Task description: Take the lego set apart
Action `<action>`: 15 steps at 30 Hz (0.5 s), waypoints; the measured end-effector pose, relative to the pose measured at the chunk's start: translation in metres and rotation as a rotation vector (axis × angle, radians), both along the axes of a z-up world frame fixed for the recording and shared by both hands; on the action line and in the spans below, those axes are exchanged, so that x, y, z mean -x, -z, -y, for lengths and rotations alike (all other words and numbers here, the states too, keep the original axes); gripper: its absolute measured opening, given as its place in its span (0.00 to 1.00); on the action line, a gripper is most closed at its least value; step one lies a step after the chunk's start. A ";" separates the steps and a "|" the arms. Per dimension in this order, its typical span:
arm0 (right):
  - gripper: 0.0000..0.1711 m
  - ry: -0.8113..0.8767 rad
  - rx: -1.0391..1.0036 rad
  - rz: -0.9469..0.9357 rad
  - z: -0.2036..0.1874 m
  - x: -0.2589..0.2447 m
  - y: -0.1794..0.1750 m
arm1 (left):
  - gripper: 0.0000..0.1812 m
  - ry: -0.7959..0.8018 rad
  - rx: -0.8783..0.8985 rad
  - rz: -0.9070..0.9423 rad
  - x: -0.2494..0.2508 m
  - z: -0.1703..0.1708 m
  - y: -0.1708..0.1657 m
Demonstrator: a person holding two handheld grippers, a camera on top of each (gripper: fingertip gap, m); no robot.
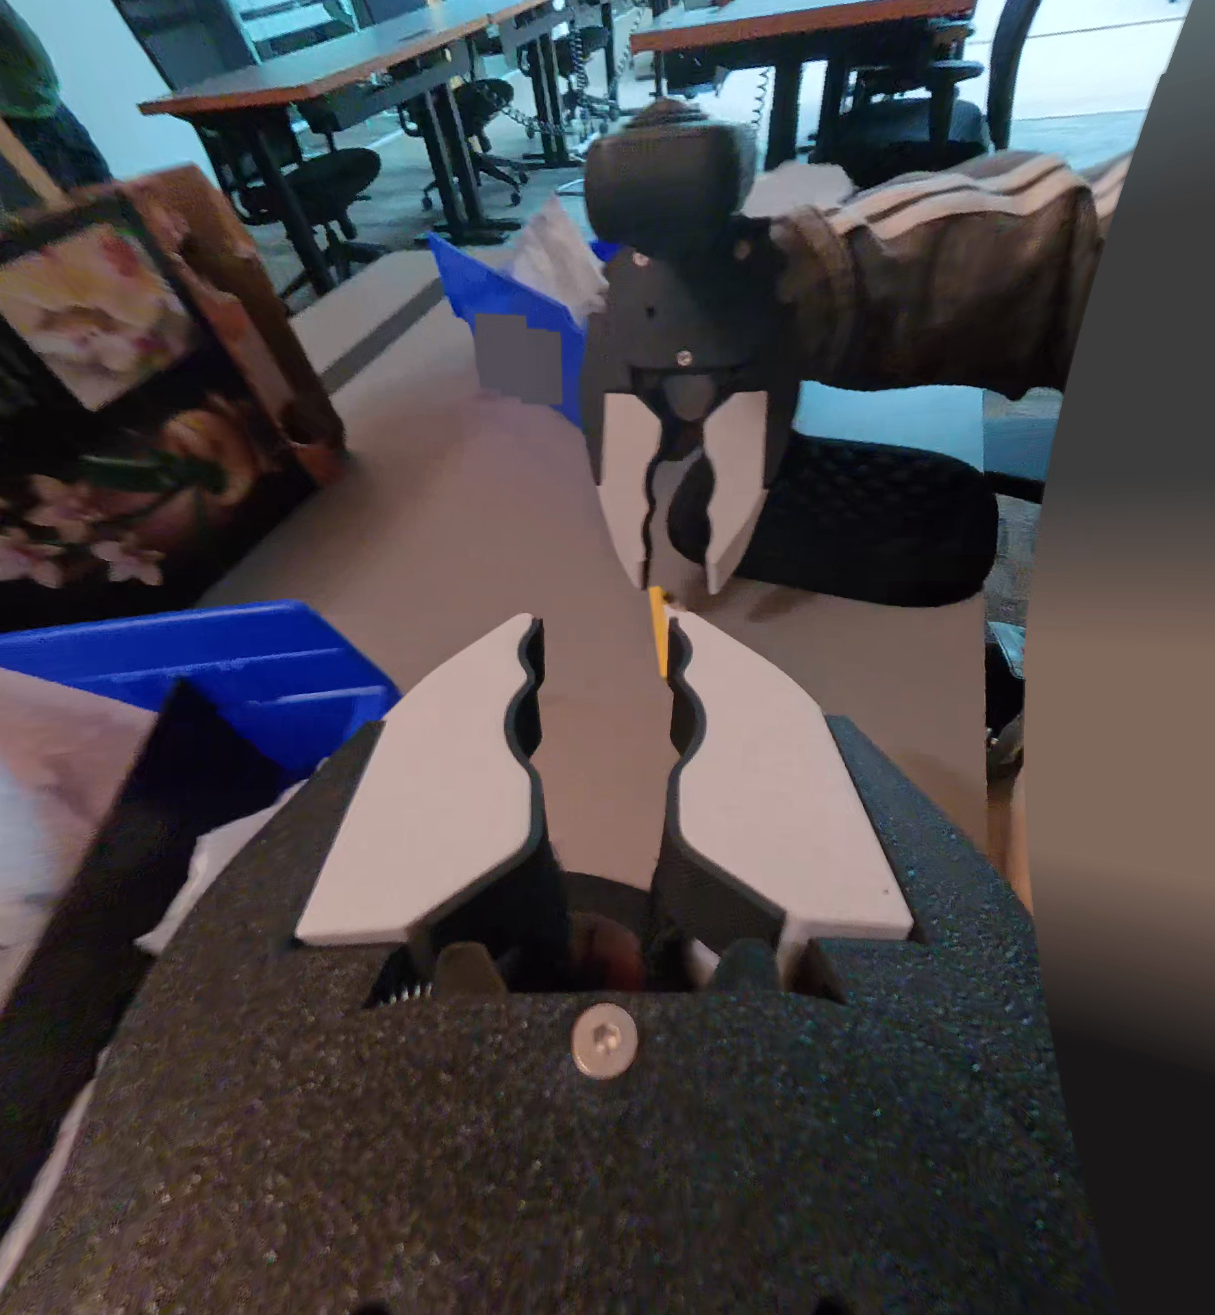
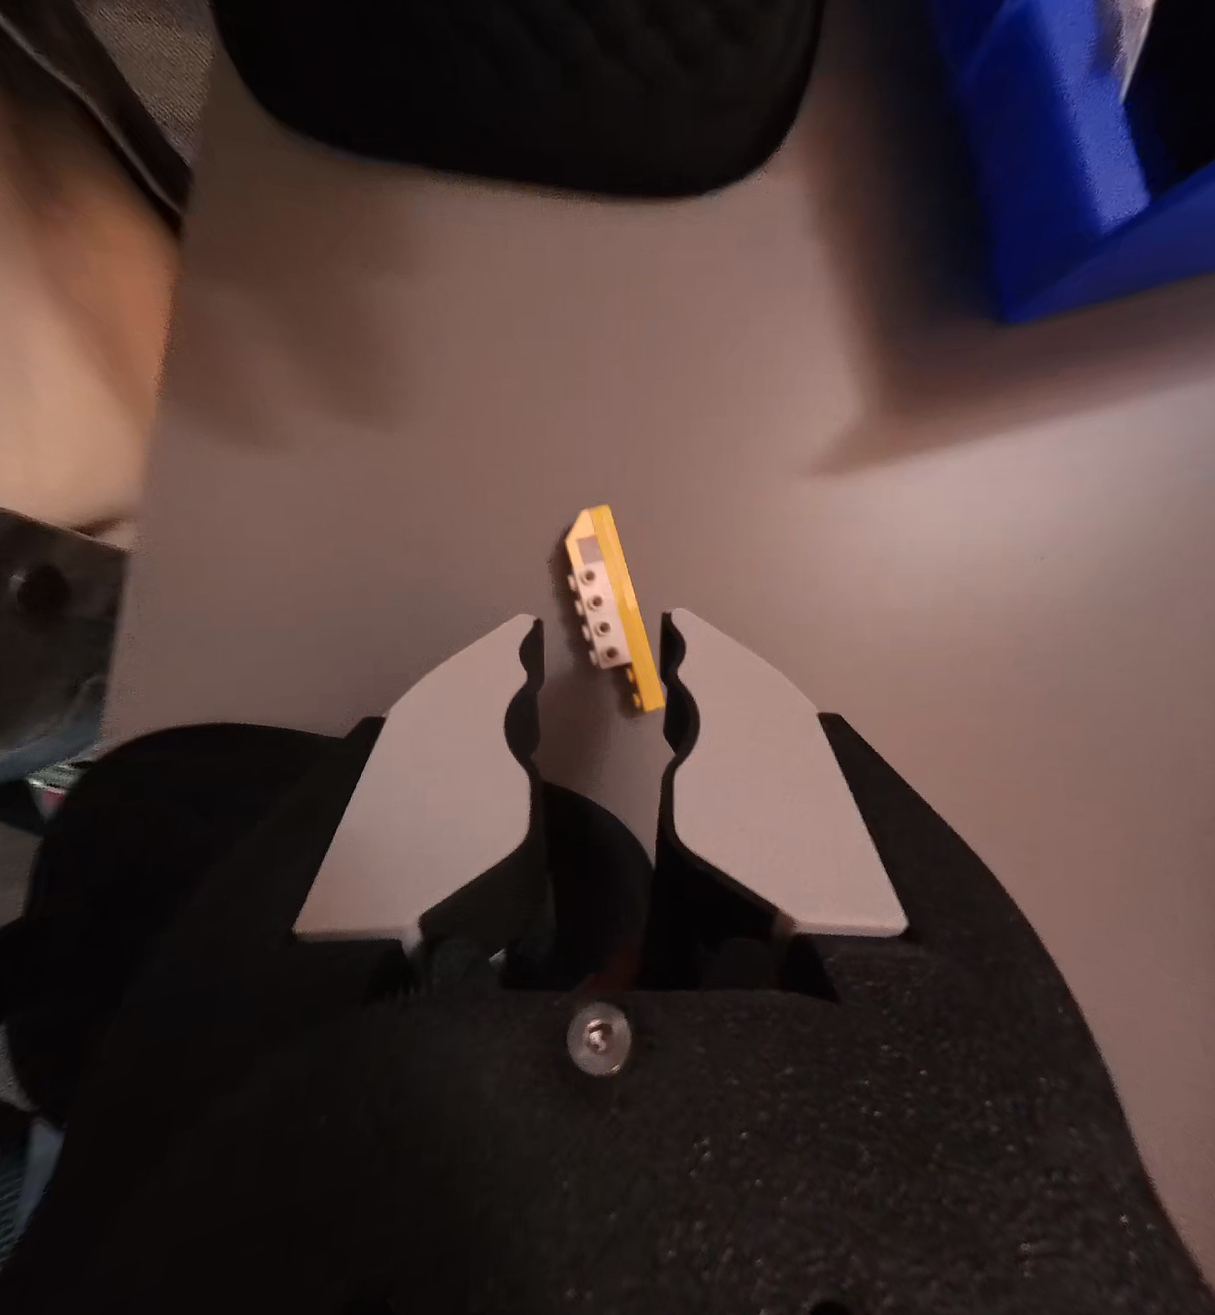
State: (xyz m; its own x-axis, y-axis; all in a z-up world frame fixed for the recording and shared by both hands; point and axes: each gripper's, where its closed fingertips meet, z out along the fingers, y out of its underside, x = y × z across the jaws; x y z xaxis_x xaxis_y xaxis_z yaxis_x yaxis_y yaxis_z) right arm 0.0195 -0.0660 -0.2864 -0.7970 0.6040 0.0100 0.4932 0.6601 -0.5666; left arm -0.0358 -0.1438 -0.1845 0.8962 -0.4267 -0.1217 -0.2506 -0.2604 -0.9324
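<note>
We log the small yellow-and-white studded plastic lego piece [image 2: 610, 608] on the grey table [image 2: 946, 640], long axis running away from the right gripper [image 2: 601, 626]; both grippers' fingers apart, left gripper [image 1: 603, 630] empty.

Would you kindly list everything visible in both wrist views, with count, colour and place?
lego set: one, yellow plate with a white studded piece on it, on the table between the fingertips of both grippers, held by neither.
table: one, grey, under everything.
bins: two, blue; one at the near left, one farther back with white material in it.
floral box: one, dark with pink flowers, on the table's left.
office chair seat: one, black, past the table edge.
desks: several, wood-topped with black legs, in the background with black chairs.
sleeve: one, brown with stripes, behind the right gripper.
left gripper: one, black with grey fingers, open.
right gripper: one, same make, open around the lego set.
</note>
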 end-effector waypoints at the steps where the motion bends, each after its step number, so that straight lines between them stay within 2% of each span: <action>1: 0.18 0.003 -0.018 -0.004 -0.003 0.001 0.007 | 0.18 0.013 0.007 0.017 -0.005 0.000 0.007; 6: 0.17 0.016 -0.020 0.025 -0.005 0.004 0.027 | 0.18 0.012 0.032 0.034 -0.012 -0.006 0.026; 7: 0.12 0.010 -0.012 0.029 -0.004 0.004 0.028 | 0.18 0.027 0.032 0.012 -0.014 -0.006 0.030; 10: 0.11 0.038 0.054 0.044 0.001 0.006 0.028 | 0.19 0.058 -0.018 -0.143 -0.020 -0.009 0.040; 12: 0.11 0.072 0.193 0.105 0.011 0.004 0.020 | 0.19 0.081 -0.072 -0.257 -0.024 -0.012 0.044; 15: 0.11 0.129 0.528 0.173 0.030 0.006 -0.017 | 0.20 0.136 -0.163 -0.342 -0.032 -0.015 0.043</action>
